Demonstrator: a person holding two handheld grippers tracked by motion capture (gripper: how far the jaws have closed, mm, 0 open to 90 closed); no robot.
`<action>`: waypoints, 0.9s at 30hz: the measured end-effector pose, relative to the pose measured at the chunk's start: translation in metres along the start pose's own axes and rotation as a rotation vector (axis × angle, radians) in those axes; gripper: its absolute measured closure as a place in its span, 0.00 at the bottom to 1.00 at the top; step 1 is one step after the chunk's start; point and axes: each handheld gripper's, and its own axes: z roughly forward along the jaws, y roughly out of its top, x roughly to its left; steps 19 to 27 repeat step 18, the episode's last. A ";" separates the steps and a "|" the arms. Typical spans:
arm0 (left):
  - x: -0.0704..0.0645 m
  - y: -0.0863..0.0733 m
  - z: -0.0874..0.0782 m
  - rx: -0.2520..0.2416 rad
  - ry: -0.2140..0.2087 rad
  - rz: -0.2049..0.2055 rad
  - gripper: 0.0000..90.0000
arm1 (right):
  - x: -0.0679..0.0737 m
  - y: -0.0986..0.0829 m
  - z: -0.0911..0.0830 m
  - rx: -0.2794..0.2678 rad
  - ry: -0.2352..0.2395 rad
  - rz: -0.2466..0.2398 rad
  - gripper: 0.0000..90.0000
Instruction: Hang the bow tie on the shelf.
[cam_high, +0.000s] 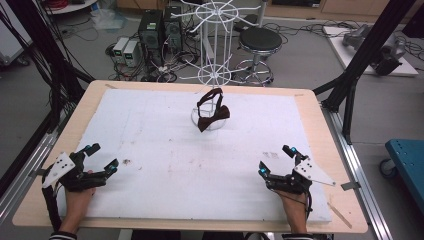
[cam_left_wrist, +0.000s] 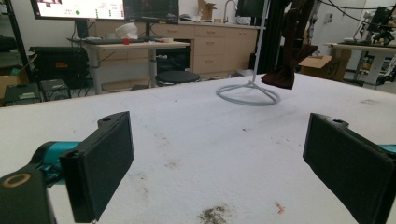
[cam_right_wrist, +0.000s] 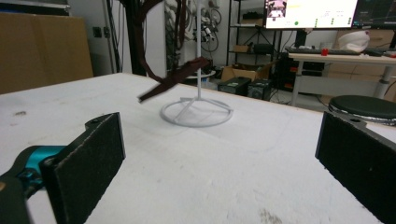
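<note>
So the left gripper (cam_high: 102, 157) sat near the front-left corner of the white foam sheet (cam_high: 165, 150), jaws spread wide with nothing between them. The right gripper (cam_high: 276, 159) was over at the front-right corner, jaws spread just as wide and empty too. Each was held by a hand coming in from the near edge, with a striped cuff showing at the left wrist.

The dark brown bow tie (cam_high: 212, 114) hung on the white wire stand (cam_high: 216, 45), well ahead of both grippers and roughly midway between them, toward the far side of the sheet. From above, the bow's long axis ran on a slant, one wing lower and toward the left gripper's side, the other higher toward the right gripper's side, with the strap looping up behind it.

In the left gripper view the tie (cam_left_wrist: 289, 51) hung ahead and to the right of the jaws, drooping over the stand's ring base (cam_left_wrist: 247, 94). In the right gripper view it (cam_right_wrist: 173, 77) was ahead and left of center, one wing sticking out tilted, tip pointing down-left, above the ring base (cam_right_wrist: 196, 112). The sheet had some brownish smudges near the left gripper.
</note>
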 end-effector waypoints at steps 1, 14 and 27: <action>0.000 0.000 0.000 0.000 -0.001 0.001 0.10 | 0.001 -0.003 -0.002 -0.004 -0.004 -0.002 0.01; 0.000 0.000 0.000 0.000 0.002 -0.001 0.10 | 0.002 -0.016 -0.010 -0.061 -0.004 0.007 0.01; -0.001 0.000 -0.001 -0.008 0.005 0.011 0.10 | 0.002 -0.016 -0.010 -0.052 -0.005 0.009 0.01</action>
